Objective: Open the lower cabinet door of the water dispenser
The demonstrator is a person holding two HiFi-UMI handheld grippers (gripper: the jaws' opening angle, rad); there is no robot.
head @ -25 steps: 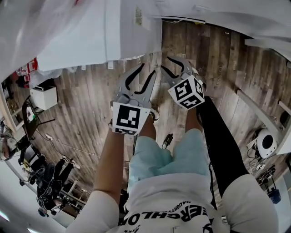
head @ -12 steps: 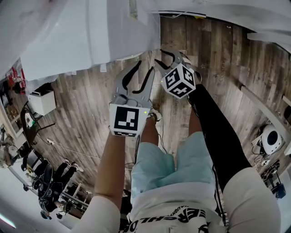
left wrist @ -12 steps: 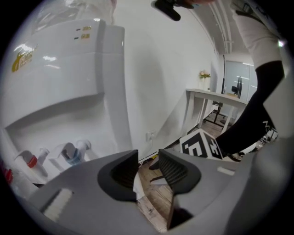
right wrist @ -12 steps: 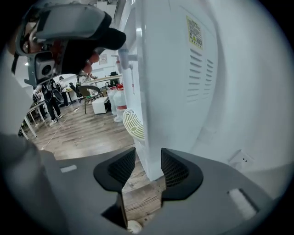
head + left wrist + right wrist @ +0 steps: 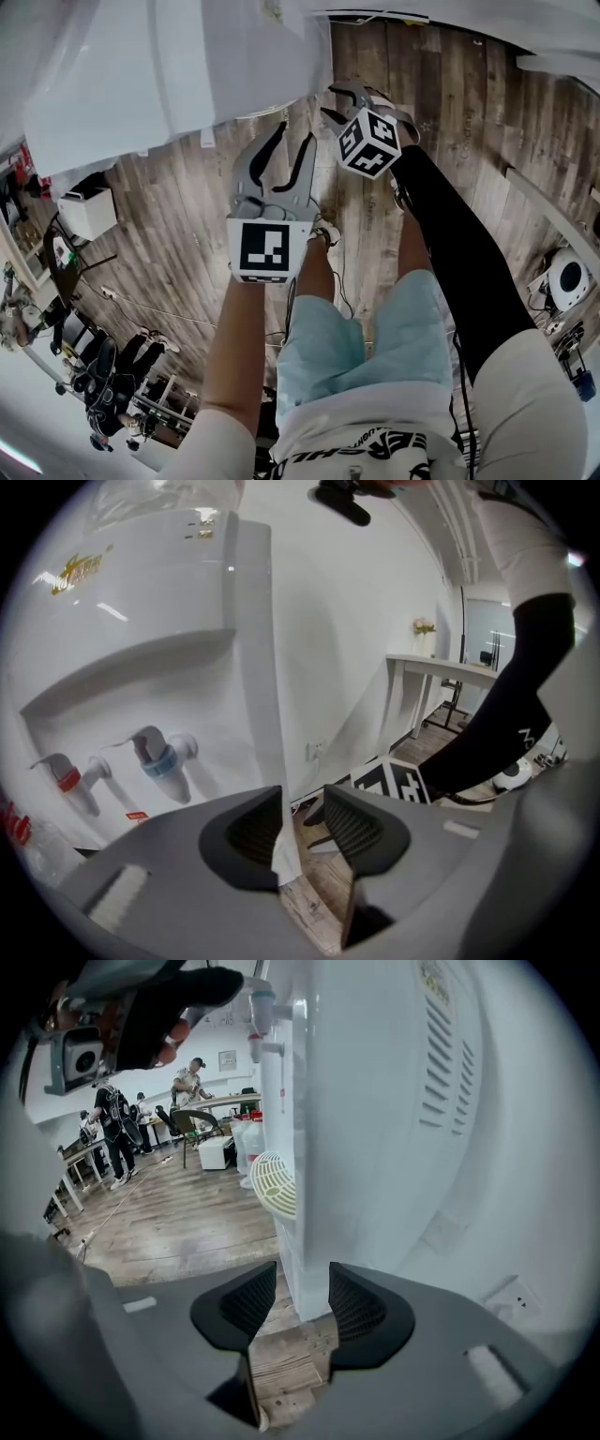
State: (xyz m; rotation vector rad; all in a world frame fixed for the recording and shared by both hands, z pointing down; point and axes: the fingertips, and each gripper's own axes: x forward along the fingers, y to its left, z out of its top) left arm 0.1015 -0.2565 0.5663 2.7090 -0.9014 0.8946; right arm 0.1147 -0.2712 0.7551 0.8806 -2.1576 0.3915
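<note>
The lower cabinet door sat low on the front of the white water dispenser (image 5: 178, 84), far left, below its taps (image 5: 159, 761), not clearly shown; probably a light, stiff hinged panel, best hooked at its free edge. On the left gripper (image 5: 302, 803) the fingers stood spread and empty; on the right gripper (image 5: 303, 1279) they had just been opening, nothing between them

We are seeing a glossy white plastic water dispenser (image 5: 187, 66) filling the head view from nine to twelve o'clock. In the left gripper view it is bearing a gold logo (image 5: 80, 571) at ten o'clock and, at eight o'clock, a red-collared tap (image 5: 67, 780) and a blue-collared tap (image 5: 161, 761). The matt grey left gripper (image 5: 295, 141) and grey right gripper (image 5: 328, 101) are each carrying a white cube (image 5: 270, 247) patterned with black squares. The grey-brown wooden floor planks (image 5: 187, 216) are showing streaky grain. We are wearing pale blue shorts (image 5: 361, 328) at six o'clock and a black sleeve (image 5: 450, 244) at three o'clock.
</note>
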